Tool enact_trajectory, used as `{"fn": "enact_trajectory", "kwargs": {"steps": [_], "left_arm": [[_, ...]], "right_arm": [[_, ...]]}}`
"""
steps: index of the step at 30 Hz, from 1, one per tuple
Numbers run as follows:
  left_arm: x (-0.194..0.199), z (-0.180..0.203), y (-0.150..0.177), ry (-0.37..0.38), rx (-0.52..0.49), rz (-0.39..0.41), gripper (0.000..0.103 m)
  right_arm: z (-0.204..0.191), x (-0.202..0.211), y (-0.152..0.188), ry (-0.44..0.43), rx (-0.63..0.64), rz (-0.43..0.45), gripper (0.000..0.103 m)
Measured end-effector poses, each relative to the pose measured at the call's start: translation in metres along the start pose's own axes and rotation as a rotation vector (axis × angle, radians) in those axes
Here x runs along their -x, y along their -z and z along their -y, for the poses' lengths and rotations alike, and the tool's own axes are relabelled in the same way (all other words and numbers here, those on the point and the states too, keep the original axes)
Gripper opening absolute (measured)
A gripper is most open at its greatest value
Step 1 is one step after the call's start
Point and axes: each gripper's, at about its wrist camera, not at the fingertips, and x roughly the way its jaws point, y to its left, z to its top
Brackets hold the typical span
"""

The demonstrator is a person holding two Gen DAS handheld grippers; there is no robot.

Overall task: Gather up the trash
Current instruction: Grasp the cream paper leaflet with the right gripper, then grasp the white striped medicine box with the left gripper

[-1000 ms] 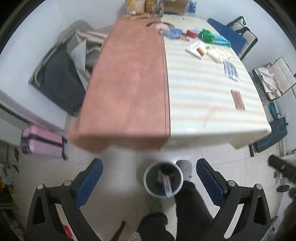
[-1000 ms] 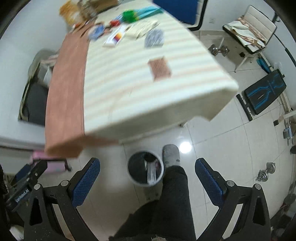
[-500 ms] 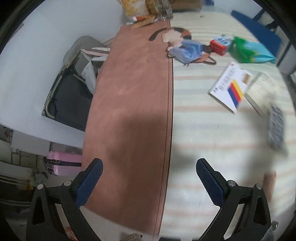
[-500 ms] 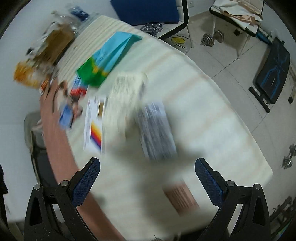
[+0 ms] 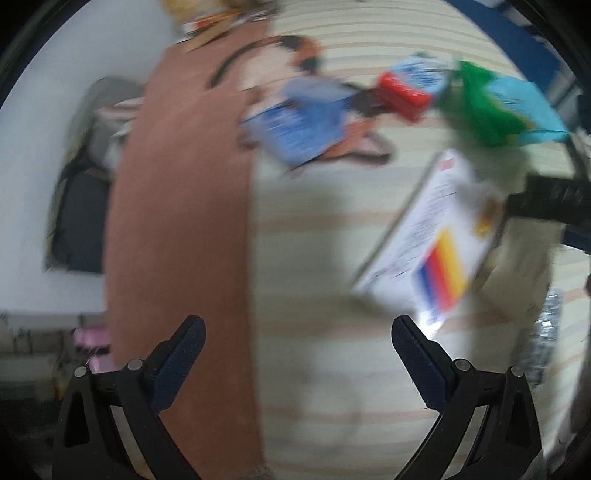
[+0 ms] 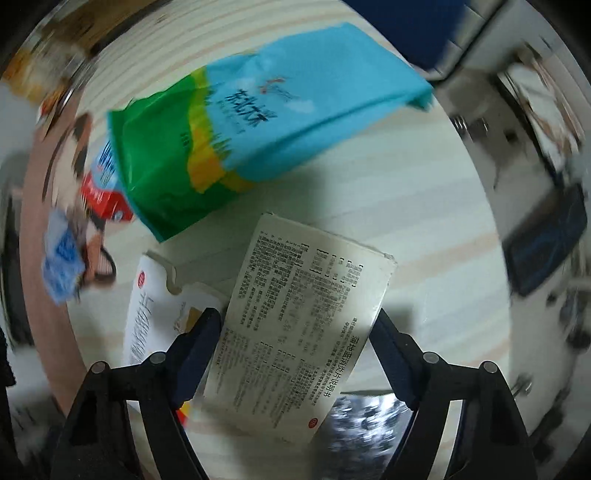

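Trash lies on the striped table. My right gripper is open low over a folded printed leaflet, one finger on each side of it. A white medicine box lies to its left, a green and blue bag beyond, a silver blister pack below. My left gripper is open and empty above the table; ahead are the white box, a blue packet, a red and blue carton and the bag.
A brown runner covers the table's left side. The right gripper's black body enters the left wrist view at right. Bags and a dark suitcase lie on the floor left of the table. A blue chair stands behind the table.
Both grippers rose from over the floor bin and moved forward over the table. The right gripper has come down around the leaflet. Both stay open.
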Motion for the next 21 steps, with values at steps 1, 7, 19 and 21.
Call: {"fn": "enact_trajectory", "kwargs": {"steps": [1,7,19,21], "left_arm": [[0.000,0.007,-0.007,0.026,-0.026,0.005,0.103],[-0.003,0.052,-0.037,0.179,-0.218,-0.023,0.103],[-0.027,0.079,-0.043,0.242,-0.233,-0.112,0.076],[-0.028,0.067,-0.032,0.240,-0.132,-0.130,0.076]], "right_arm": [[0.004,0.003,-0.003,0.010,0.024,0.004,0.082],[0.044,0.021,-0.022,-0.003,0.049,-0.013,0.082],[0.093,0.012,-0.007,0.000,0.090,-0.092,0.082],[0.087,0.013,-0.002,0.001,0.121,-0.087,0.082]]}}
